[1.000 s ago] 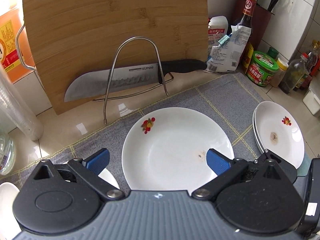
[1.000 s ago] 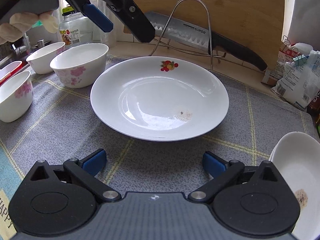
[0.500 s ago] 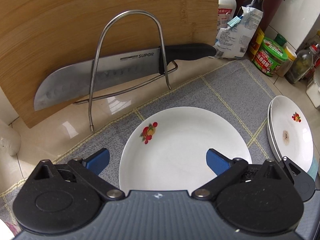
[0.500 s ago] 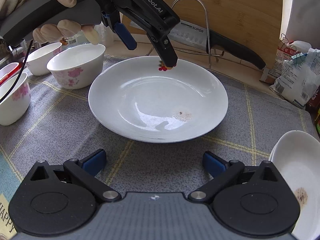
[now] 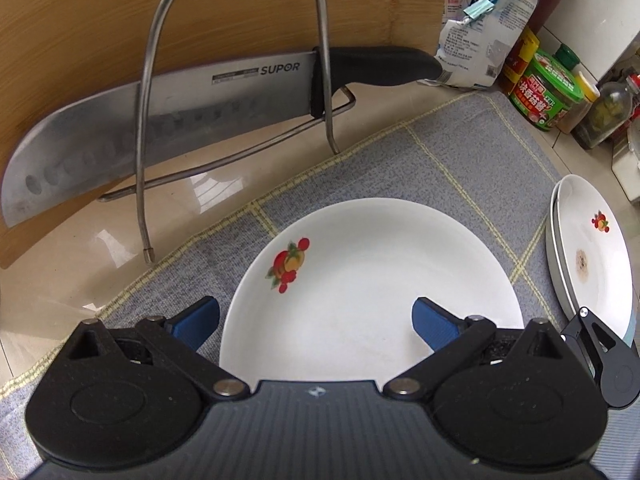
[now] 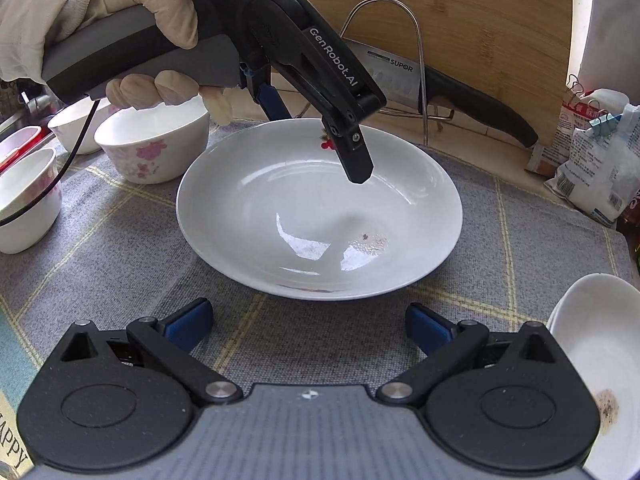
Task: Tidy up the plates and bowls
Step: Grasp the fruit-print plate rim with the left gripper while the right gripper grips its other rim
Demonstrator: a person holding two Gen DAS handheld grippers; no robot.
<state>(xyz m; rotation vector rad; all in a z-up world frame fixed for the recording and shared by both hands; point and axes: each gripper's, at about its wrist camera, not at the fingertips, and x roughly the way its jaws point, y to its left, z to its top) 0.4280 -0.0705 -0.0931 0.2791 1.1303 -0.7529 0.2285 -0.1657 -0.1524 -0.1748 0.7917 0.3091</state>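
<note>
Glossy round white plate point(image 6: 320, 216) on woven grey mat point(image 6: 520, 248); left hand-held gripper point(image 5: 316, 318) agape above.

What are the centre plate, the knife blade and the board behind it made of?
Centre plate: likely glazed ceramic; glossy white, sharp window glints, printed fruit decal.
Knife blade: steel, brushed satin finish, dimpled, stamped SUPOR.
Cutting board: probably bamboo; matte tan, strip grain with dark nodes.

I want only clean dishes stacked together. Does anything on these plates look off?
Yes. The big plate on the grey mat has a small brownish speckled smear near its middle, and the top plate of the stack to the right carries a similar brown spot. Both look unwashed.
</note>
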